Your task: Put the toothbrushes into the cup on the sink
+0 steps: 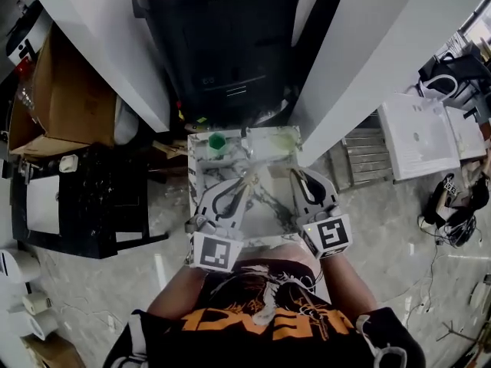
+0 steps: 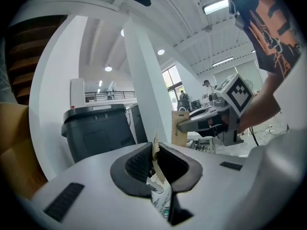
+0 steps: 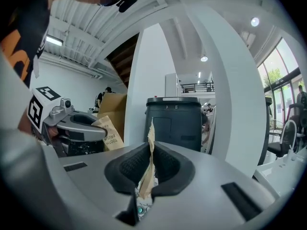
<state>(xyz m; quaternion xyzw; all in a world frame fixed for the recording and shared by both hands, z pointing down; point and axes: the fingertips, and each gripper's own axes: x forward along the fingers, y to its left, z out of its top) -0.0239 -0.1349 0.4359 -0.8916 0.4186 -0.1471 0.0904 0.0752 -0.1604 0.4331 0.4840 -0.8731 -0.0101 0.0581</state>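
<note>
Left claw (image 2: 154, 163) squeezed shut on brown paper toothbrush pack (image 2: 156, 151). Pack edge pokes up between pads. Right claw (image 3: 151, 166) shut tight too, pinching other toothbrush pack (image 3: 151, 137). I see both claws side by side over marble sink (image 1: 268, 205), tips pointing away from me. Green cup (image 1: 217, 142) stands at back left of sink, near left claw tips, not touching. Both packs in claws, not in cup yet. Big black bin (image 1: 222, 44) behind sink. Cardboard box (image 1: 61, 90) far left.
</note>
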